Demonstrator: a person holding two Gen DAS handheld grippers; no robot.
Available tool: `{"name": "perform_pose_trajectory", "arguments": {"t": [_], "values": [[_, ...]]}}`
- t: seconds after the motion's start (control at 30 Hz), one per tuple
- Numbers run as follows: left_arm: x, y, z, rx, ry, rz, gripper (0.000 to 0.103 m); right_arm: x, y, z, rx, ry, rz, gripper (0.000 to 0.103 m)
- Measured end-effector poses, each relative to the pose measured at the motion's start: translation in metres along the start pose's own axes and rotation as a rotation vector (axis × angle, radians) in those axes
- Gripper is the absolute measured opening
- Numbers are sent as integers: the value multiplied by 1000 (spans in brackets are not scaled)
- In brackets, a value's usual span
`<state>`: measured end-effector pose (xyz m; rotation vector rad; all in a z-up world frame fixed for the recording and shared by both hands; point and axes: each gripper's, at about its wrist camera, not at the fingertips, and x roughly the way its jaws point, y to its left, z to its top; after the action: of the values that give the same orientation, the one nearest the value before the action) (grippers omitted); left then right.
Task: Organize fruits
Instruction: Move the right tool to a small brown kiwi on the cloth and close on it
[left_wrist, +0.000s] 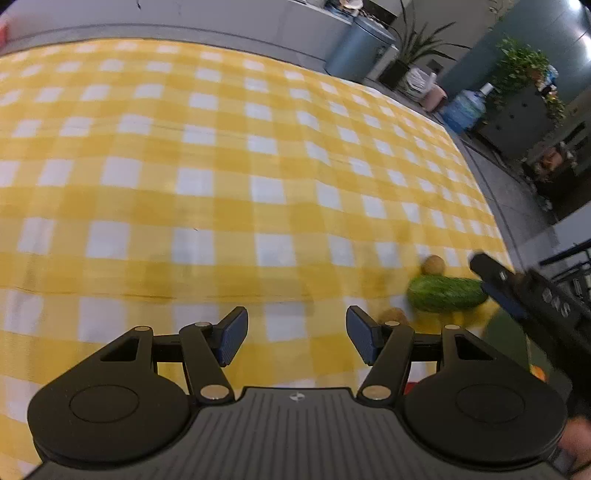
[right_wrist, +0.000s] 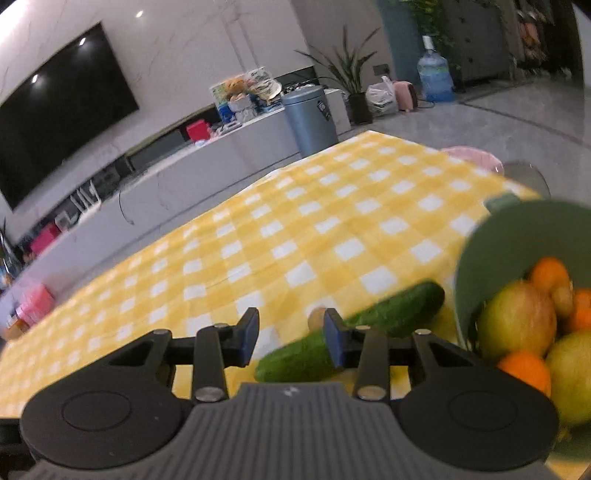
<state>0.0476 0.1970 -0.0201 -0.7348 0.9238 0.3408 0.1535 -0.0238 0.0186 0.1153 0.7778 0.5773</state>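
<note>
A green cucumber (right_wrist: 399, 310) lies slantwise on the yellow checked cloth (right_wrist: 295, 229). My right gripper (right_wrist: 291, 339) hovers over its near end with the jaws narrowed. The right finger stands in front of the cucumber, and cloth shows in the gap, so no pad presses on it. A small brown fruit (right_wrist: 316, 319) sits just beyond. At the right a green bowl (right_wrist: 476, 258) holds oranges and yellow-green fruit. My left gripper (left_wrist: 297, 336) is open over bare cloth, with the cucumber (left_wrist: 447, 293), two small brown fruits (left_wrist: 434, 264) and the right gripper (left_wrist: 495, 284) to its right.
A pink plate (right_wrist: 472, 157) and a clear dish (right_wrist: 524, 173) sit at the table's far right corner. Beyond the table are a grey bin (right_wrist: 314, 118), a low white cabinet, potted plants and a water jug (right_wrist: 434, 75).
</note>
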Motion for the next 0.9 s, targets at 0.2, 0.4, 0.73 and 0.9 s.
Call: {"name": "perform_pose_trajectory", "arguments": {"t": [0.2,0.4,0.73,0.9], "values": [[5,-9,-5,33,28,-30,72,42,20,22,-159,142,-97,45],[6,-12,-6,45,45,-41,72,80,17,21,-237,264,-195,45],[6,-15,-8,51,47,-55,72,85,20,14,-287,239,-213,20],[6,-15,-9,55,48,-55,72,83,21,10,-276,208,-225,20]]}}
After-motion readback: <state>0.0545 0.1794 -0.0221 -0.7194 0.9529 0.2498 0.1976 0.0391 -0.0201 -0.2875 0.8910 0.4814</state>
